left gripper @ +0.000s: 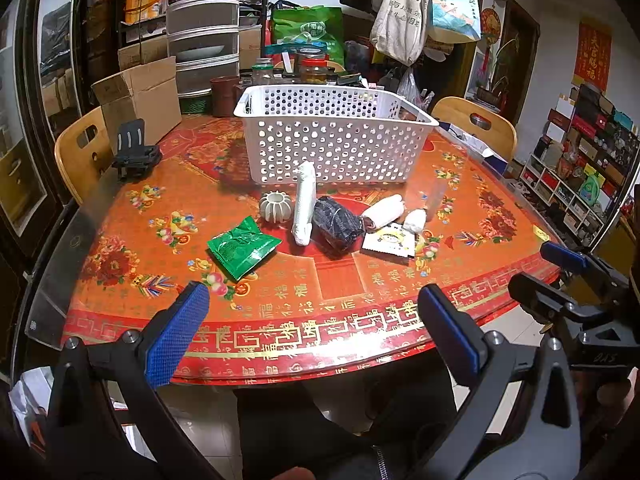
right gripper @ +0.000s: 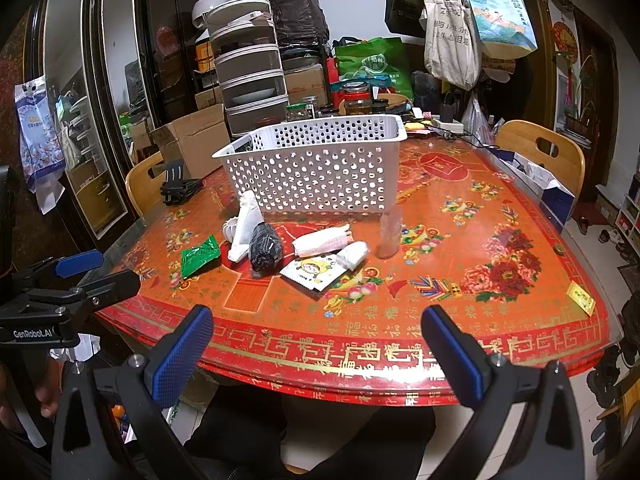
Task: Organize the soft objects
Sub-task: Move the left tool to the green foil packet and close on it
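A white perforated basket (left gripper: 336, 136) (right gripper: 316, 168) stands on the red patterned table. In front of it lie a long white roll (left gripper: 303, 208) (right gripper: 245, 224), a black bundle (left gripper: 336, 220) (right gripper: 265, 247), a white-pink roll (left gripper: 382, 210) (right gripper: 320, 241), a small white roll (left gripper: 415, 220) (right gripper: 354, 254), a green packet (left gripper: 242, 247) (right gripper: 200, 256), a white cartoon packet (left gripper: 389, 243) (right gripper: 314, 272) and a ribbed grey piece (left gripper: 274, 207). My left gripper (left gripper: 316, 328) and right gripper (right gripper: 320, 348) are open and empty over the table's near edge.
A clear small bottle (right gripper: 390, 236) stands right of the rolls. A black phone holder (left gripper: 134, 156) and a cardboard box (left gripper: 140, 96) are at the left. Jars (left gripper: 312, 72) crowd the back. Wooden chairs (left gripper: 476, 124) flank the table.
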The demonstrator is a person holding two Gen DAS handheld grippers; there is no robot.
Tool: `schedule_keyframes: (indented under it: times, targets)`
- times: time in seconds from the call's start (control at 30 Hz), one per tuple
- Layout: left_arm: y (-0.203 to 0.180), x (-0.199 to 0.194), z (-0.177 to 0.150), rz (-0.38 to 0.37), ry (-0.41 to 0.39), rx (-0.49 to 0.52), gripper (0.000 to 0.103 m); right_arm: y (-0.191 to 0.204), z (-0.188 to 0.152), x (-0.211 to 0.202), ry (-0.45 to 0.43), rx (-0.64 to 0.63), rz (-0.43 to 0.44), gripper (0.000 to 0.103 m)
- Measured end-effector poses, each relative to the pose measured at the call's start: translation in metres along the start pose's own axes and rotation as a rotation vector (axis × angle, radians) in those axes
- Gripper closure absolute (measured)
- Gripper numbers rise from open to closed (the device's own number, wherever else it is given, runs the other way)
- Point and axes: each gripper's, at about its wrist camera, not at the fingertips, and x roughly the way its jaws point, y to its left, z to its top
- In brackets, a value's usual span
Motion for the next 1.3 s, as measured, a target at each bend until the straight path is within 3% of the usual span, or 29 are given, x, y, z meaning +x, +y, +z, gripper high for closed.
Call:
schedule_keyframes:
  times: [0.17, 0.3, 0.4, 0.53, 0.63, 0.8, 0.97, 1.3]
  targets:
    - [-0.004, -0.002, -0.001, -0.020, -0.027, 0.005, 0.000, -0.001, 0.000, -0.001, -0.021, 0.013, 0.009, 0.000]
    - [0.000, -0.005, -0.001, -0.023, -0.076, 0.001, 0.000, -0.006, -0.002, -0.011, -0.152, 0.020, 0.030, 0.000]
    - [0.011, -0.005, -0.001, -0.085, -0.129, -0.024, 0.000, -0.010, -0.004, -0.010, -0.208, 0.017, 0.000, 0.000]
    - [0.023, 0.018, -0.002, -0.105, -0.085, -0.044, 0.000, -0.025, -0.005, 0.012, -0.125, 0.079, -0.022, 0.000]
    - [0.028, 0.051, -0.006, -0.045, 0.008, -0.023, 0.000, -0.036, -0.012, 0.039, -0.055, 0.128, 0.016, 0.000]
    - [0.049, 0.080, -0.015, -0.061, 0.032, -0.053, 0.000, -0.029, -0.020, 0.080, 0.037, 0.115, 0.039, 0.004]
    - [0.074, 0.112, -0.012, -0.017, 0.063, -0.074, 0.000, -0.018, -0.015, 0.108, 0.077, 0.075, 0.035, 0.006]
    - [0.099, 0.165, 0.007, -0.025, 0.144, -0.072, 0.000, -0.009, 0.005, 0.152, 0.134, 0.046, 0.041, 0.010]
